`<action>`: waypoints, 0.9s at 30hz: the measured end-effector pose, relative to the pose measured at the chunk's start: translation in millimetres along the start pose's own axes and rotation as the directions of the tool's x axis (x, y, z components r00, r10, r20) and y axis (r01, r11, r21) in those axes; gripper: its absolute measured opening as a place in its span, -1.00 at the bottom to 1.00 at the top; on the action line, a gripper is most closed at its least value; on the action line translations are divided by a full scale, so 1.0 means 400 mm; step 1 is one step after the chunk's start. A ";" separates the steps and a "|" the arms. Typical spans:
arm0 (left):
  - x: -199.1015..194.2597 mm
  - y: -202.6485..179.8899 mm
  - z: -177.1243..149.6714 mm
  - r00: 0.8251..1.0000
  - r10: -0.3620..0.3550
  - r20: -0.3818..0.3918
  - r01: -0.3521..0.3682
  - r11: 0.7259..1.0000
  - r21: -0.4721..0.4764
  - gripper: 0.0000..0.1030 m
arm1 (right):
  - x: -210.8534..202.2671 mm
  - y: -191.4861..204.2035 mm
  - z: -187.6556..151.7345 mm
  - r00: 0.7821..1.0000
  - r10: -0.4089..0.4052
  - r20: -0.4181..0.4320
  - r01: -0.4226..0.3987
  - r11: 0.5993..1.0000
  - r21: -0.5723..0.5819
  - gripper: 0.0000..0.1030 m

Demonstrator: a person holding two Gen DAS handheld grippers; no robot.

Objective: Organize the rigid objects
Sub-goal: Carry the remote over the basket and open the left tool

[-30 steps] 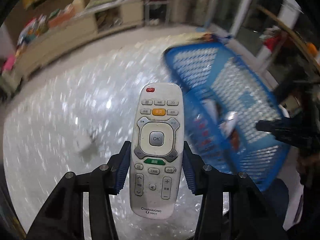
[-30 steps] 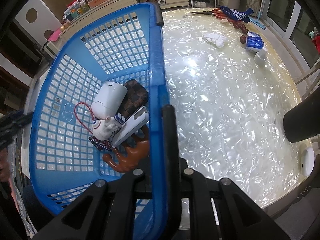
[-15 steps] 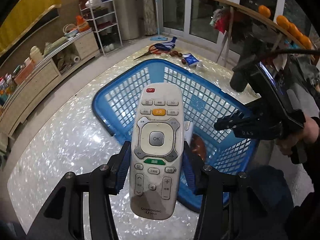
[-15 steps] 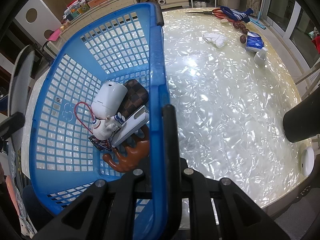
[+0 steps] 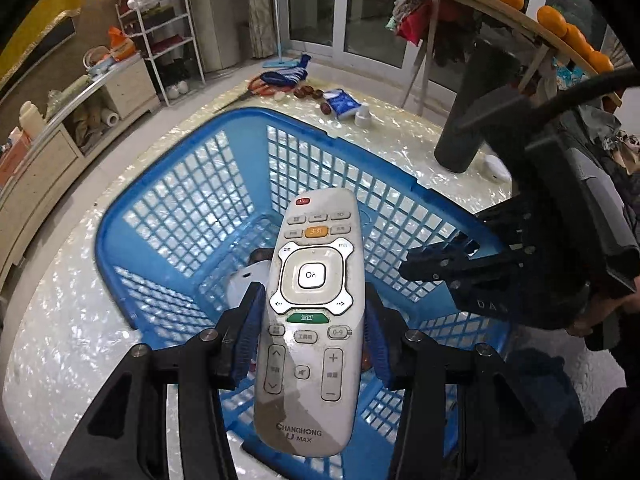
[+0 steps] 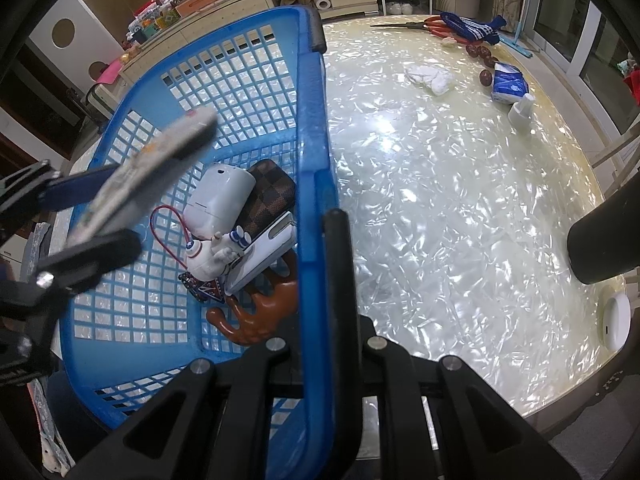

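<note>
Your left gripper [image 5: 312, 320] holds the remote [image 5: 310, 320] over the basket [image 5: 168, 168] (right gripper [image 6: 320, 248] clamps its near rim), so lower, then release.

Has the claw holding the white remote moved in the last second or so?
Yes. In the right wrist view the left claw and remote have come in from the left over the blue basket, which has stayed put.
</note>
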State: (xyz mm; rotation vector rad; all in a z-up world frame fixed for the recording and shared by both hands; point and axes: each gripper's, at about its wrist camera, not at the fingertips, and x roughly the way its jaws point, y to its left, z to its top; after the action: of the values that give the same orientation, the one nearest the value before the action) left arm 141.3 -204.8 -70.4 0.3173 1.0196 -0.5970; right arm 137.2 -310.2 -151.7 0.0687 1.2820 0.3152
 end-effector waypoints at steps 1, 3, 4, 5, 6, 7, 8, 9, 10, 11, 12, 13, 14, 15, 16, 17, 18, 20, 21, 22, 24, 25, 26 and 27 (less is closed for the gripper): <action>0.011 -0.002 0.002 1.000 -0.002 -0.007 0.002 1.000 -0.003 0.00 | 0.000 -0.001 0.000 1.000 0.001 0.000 -0.001 1.000 0.001 -0.79; 0.036 -0.004 0.001 1.000 -0.003 -0.025 0.003 1.000 0.001 0.00 | 0.000 -0.002 0.000 1.000 0.001 0.000 -0.001 1.000 0.002 -0.79; 0.048 -0.004 0.000 0.999 -0.003 -0.033 0.003 1.000 0.005 0.00 | 0.000 -0.002 0.000 1.000 0.001 0.000 -0.001 1.000 0.001 -0.79; 0.060 -0.005 -0.001 0.999 -0.003 -0.044 0.003 1.000 0.006 0.00 | 0.000 -0.002 0.000 1.000 0.001 0.000 -0.001 1.000 0.000 -0.79; 0.074 -0.004 -0.004 0.998 -0.003 -0.057 0.003 1.000 0.005 0.00 | 0.000 -0.002 0.000 1.000 0.001 0.000 -0.001 1.000 0.000 -0.79; 0.080 -0.002 -0.004 0.998 -0.004 -0.066 0.004 1.000 0.004 0.00 | 0.000 -0.002 -0.001 1.000 0.001 0.000 -0.001 1.000 -0.001 -0.79; 0.083 -0.001 -0.001 0.997 -0.007 -0.073 0.007 1.000 0.001 0.00 | 0.000 -0.001 -0.001 1.000 0.002 0.001 -0.002 1.000 0.000 -0.79; 0.079 0.001 0.001 0.998 -0.012 -0.064 0.011 1.000 -0.003 0.00 | 0.000 -0.001 -0.001 1.000 0.002 0.001 -0.002 1.000 0.000 -0.79; 0.078 0.003 0.003 0.998 -0.008 -0.060 0.008 1.000 -0.002 0.00 | 0.000 -0.001 -0.001 1.000 0.003 0.000 -0.003 1.000 0.000 -0.79; 0.082 0.004 0.002 0.998 -0.001 -0.067 0.001 1.000 -0.002 0.00 | 0.000 0.000 -0.001 1.000 0.002 0.000 -0.002 1.000 -0.001 -0.79; 0.088 0.007 0.001 0.996 0.008 -0.086 -0.008 1.000 -0.003 0.00 | 0.000 0.000 -0.001 1.000 0.002 0.000 -0.002 1.000 -0.001 -0.79; 0.093 0.005 0.000 0.995 0.020 -0.099 -0.020 1.000 0.002 0.00 | 0.001 -0.001 -0.002 1.000 0.002 0.000 -0.002 1.000 -0.002 -0.79; 0.092 0.002 0.001 0.995 0.018 -0.101 -0.018 1.000 0.008 0.00 | 0.001 0.000 -0.002 1.000 0.002 0.001 -0.002 1.000 -0.002 -0.79; 0.092 -0.001 0.000 0.994 0.014 -0.106 -0.013 1.000 0.008 0.01 | 0.002 -0.001 -0.001 1.000 0.004 0.000 -0.004 1.000 0.001 -0.79; 0.094 -0.002 -0.001 0.993 0.013 -0.115 -0.012 1.000 0.012 0.01 | 0.002 -0.001 -0.001 1.000 0.004 0.000 -0.004 1.000 0.000 -0.79; 0.096 -0.004 -0.002 0.992 0.020 -0.122 -0.017 1.000 0.019 0.01 | 0.002 0.000 -0.002 1.000 0.003 0.001 -0.003 1.000 -0.001 -0.79; 0.098 -0.007 -0.002 0.991 0.034 -0.129 -0.030 0.999 0.027 0.01 | 0.002 0.001 -0.002 1.000 0.003 0.001 -0.003 1.000 -0.002 -0.79; 0.097 -0.006 0.001 0.991 0.055 -0.122 -0.052 0.998 0.029 0.06 | 0.002 0.001 -0.002 1.000 0.004 0.002 -0.004 1.000 0.000 -0.79; 0.095 -0.006 0.001 0.991 0.060 -0.116 -0.057 0.998 0.031 0.11 | 0.002 0.000 -0.003 1.000 0.006 0.002 -0.006 1.000 0.002 -0.77; 0.095 -0.008 0.001 0.992 0.057 -0.117 -0.053 0.998 0.035 0.21 | 0.002 -0.001 -0.003 1.000 0.009 0.002 -0.009 1.000 0.003 -0.76; 0.095 -0.018 0.001 0.991 0.051 -0.125 -0.045 0.998 0.054 0.35 | 0.002 0.000 -0.004 1.000 0.012 0.003 -0.012 1.000 0.003 -0.75; 0.096 -0.022 0.002 0.990 0.056 -0.128 -0.048 0.997 0.064 0.41 | 0.002 0.000 -0.003 1.000 0.012 0.002 -0.012 1.000 0.003 -0.75; 0.095 -0.025 0.002 0.990 0.060 -0.127 -0.052 0.996 0.070 0.46 | 0.002 0.000 -0.003 1.000 0.014 0.002 -0.014 1.000 0.004 -0.74; 0.093 -0.026 0.002 0.990 0.061 -0.126 -0.052 0.996 0.074 0.58 | 0.002 0.000 -0.003 1.000 0.015 0.003 -0.015 1.000 0.005 -0.74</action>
State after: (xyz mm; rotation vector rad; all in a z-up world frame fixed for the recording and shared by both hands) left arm 149.9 -225.2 -101.9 0.4502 1.1105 -0.5673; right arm 136.2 -310.0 -152.7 0.0828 1.2801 0.3252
